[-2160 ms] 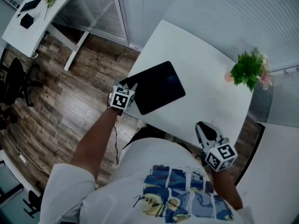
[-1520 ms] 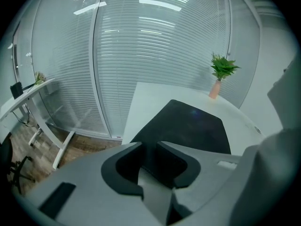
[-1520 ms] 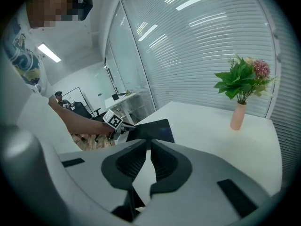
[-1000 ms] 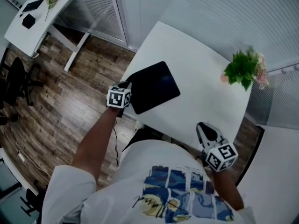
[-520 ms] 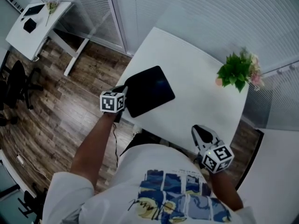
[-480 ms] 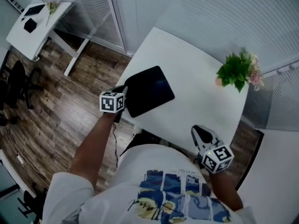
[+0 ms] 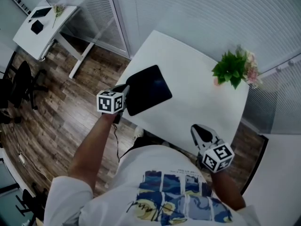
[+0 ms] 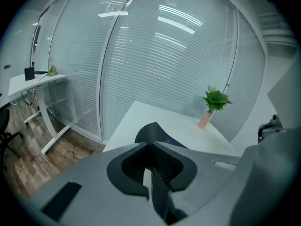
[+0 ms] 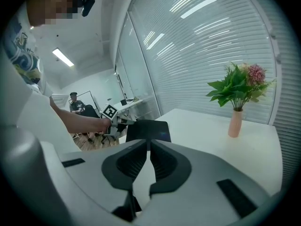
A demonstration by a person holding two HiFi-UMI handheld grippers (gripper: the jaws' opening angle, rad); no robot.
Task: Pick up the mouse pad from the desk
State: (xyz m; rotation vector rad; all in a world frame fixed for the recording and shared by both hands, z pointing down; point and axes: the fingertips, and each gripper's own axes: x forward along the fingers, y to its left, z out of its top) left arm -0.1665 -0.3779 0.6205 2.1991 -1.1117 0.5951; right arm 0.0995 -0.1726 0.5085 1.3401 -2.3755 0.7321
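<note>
We have our left gripper (image 7: 123, 89) clamped on the near edge of the mouse pad (image 7: 146, 87), which stretches ahead of it, tilted above the desk (image 7: 197, 98); our right gripper (image 7: 200, 133), jaws together and empty, hangs well apart

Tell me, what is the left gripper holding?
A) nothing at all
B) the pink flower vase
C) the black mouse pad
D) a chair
C: the left gripper has its jaws closed on the edge of the black mouse pad, as the left gripper view shows the thin dark sheet pinched between them.
</note>
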